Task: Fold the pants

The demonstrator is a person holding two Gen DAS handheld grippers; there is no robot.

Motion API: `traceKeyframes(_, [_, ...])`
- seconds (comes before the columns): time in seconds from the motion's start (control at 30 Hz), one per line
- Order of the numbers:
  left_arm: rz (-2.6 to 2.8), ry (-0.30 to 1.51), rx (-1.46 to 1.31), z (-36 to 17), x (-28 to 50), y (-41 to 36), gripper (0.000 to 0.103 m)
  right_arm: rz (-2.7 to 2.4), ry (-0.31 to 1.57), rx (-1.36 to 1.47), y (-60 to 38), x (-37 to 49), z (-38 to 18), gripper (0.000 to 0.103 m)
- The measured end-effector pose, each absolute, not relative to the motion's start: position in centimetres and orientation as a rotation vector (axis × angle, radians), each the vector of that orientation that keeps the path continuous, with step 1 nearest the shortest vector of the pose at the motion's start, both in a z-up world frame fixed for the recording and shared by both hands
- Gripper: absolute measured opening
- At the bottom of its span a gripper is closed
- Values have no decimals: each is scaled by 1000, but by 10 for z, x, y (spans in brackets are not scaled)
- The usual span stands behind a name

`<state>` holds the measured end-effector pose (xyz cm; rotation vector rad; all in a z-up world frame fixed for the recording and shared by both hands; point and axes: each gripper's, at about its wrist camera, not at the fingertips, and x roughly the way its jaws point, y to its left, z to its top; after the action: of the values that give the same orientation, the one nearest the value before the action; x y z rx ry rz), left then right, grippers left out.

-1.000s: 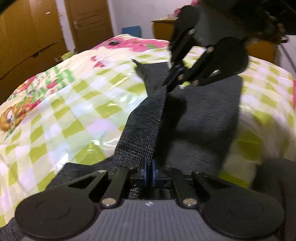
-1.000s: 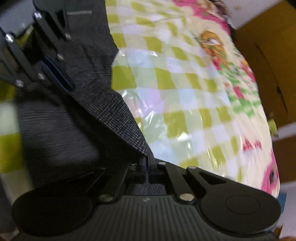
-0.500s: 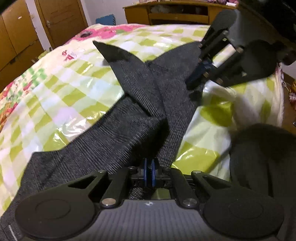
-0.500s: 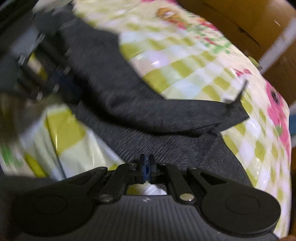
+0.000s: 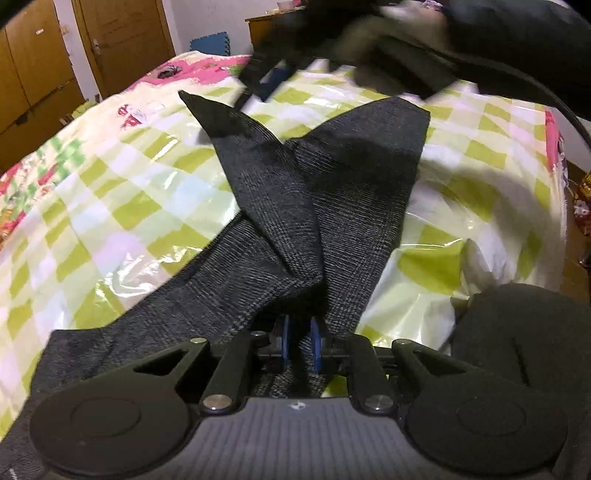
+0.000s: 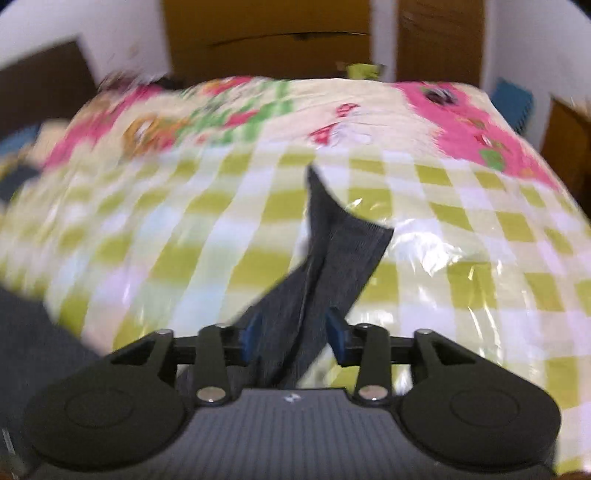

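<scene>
Dark grey pants (image 5: 295,206) lie on a bed with a green-checked, plastic-covered sheet (image 5: 122,206). Both legs fan away from my left gripper (image 5: 300,341), whose blue pads stand slightly apart with the pants' fabric running between them. In the right wrist view my right gripper (image 6: 293,332) is open, its blue pads wide apart, and a pants leg end (image 6: 332,251) lies loose between them on the sheet. The right gripper shows as a dark blur at the top of the left wrist view (image 5: 369,48).
Wooden wardrobe doors (image 5: 122,40) and a wooden dresser (image 5: 273,18) stand beyond the bed. A blue foam mat (image 5: 208,42) leans by the wall. A dark cloth (image 5: 517,339) sits at the bed's right edge near my left gripper.
My right gripper has opened, let go of the pants leg and swung to face across the bed. My left gripper's pads have parted slightly. The pants have dropped flat onto the sheet.
</scene>
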<state>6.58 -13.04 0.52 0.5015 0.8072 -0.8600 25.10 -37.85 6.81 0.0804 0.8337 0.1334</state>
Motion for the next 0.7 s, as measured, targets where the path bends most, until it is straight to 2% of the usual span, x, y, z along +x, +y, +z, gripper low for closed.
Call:
traceKeyframes(0.1, [-855, 833, 488, -1, 68, -131, 30, 64, 842, 160, -378, 292, 57, 48])
traceKeyframes(0.13, [-849, 843, 486, -2, 68, -131, 30, 53, 840, 176, -376, 302, 51, 47])
traceKeyframes(0.17, [-842, 849, 488, -3, 68, -130, 30, 33, 844, 175, -373, 310, 47, 42])
traceKeyframes(0.2, [-836, 851, 489, -3, 68, -130, 30, 12, 862, 176, -370, 318, 41, 33])
traceKeyframes(0.23, [-831, 854, 486, -2, 68, -128, 30, 6, 883, 198, -371, 324, 38, 3])
traceKeyframes(0.4, [-814, 847, 483, 3, 67, -122, 30, 61, 728, 340, -392, 287, 86, 3])
traceKeyframes(0.53, [-803, 831, 488, 7, 65, -122, 30, 43, 531, 527, -447, 205, 138, 3])
traceKeyframes(0.7, [-820, 799, 496, 14, 56, -131, 34, -102, 444, 687, -506, 98, 134, 3])
